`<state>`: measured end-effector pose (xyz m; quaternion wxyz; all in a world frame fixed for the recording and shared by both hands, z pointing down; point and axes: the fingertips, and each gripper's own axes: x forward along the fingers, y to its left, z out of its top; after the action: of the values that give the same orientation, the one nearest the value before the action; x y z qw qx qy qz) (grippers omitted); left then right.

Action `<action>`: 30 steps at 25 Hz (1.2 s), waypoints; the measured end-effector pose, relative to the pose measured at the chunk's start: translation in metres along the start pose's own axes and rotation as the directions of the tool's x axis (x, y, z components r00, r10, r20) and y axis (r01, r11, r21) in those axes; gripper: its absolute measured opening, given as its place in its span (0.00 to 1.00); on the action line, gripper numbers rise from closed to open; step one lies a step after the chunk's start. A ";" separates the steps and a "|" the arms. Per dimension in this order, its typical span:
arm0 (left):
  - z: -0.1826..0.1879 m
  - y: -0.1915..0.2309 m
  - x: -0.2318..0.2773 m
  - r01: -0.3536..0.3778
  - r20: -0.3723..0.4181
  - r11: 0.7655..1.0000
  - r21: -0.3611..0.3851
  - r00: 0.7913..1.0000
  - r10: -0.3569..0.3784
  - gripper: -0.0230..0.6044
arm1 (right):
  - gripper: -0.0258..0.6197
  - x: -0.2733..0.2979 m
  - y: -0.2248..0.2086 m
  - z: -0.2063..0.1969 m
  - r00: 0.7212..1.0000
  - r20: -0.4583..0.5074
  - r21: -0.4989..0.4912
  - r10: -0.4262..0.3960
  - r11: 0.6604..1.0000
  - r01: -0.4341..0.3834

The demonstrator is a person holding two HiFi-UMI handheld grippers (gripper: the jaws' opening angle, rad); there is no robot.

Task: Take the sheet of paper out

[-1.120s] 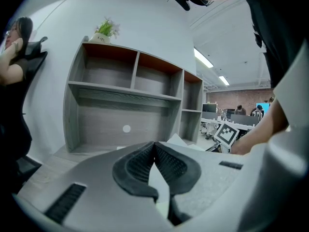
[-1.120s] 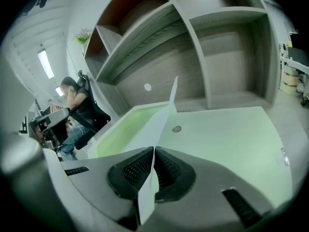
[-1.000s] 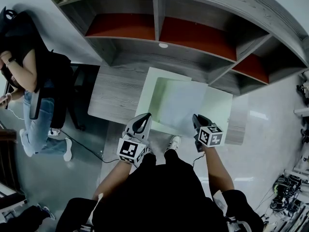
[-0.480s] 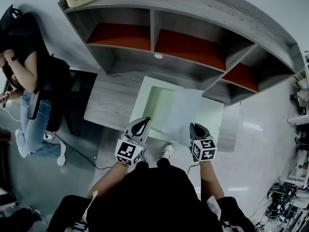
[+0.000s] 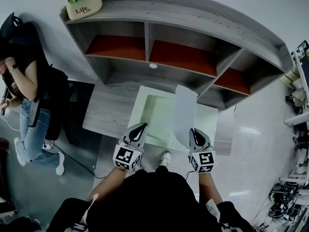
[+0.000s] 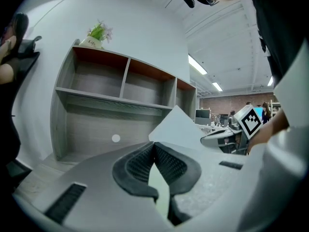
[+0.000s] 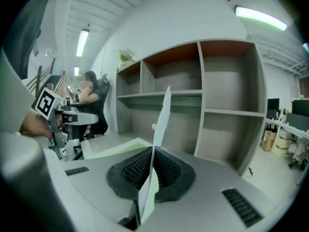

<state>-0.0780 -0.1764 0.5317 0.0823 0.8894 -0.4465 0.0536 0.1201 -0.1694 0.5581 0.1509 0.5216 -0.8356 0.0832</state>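
A pale green folder [image 5: 153, 114] lies open on the grey desk [image 5: 108, 105]. My left gripper [image 5: 142, 126] is at the folder's near edge, shut on its green cover [image 6: 157, 187]. My right gripper [image 5: 194, 131] is shut on the white sheet of paper [image 5: 185, 111], which stands on edge above the folder's right half. In the right gripper view the sheet [image 7: 163, 116] rises thin and upright from between the closed pads [image 7: 166, 170], with the folder [image 7: 118, 149] lying low to the left. From the left gripper view the sheet [image 6: 181, 127] shows as a raised white corner.
A grey shelf unit [image 5: 193, 33] with red-backed compartments stands behind the desk, a flower pot [image 5: 83, 6] on its top left. A person [image 5: 29, 81] sits in a chair at the left. White floor lies to the right of the desk.
The right gripper has risen and rolled, lifting the sheet from flat over the folder to standing on edge. The left gripper stays at the folder's near edge.
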 end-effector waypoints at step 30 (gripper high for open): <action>0.081 0.007 -0.016 -0.024 0.181 1.000 0.019 0.983 0.020 0.05 | 0.08 -0.064 0.024 0.145 0.900 0.427 -0.135 -0.083 0.979 0.154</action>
<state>-0.0914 -0.1837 0.4499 0.0316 0.8864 -0.4612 -0.0217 0.1007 -0.1478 0.4009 0.0156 0.5628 -0.8191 -0.1099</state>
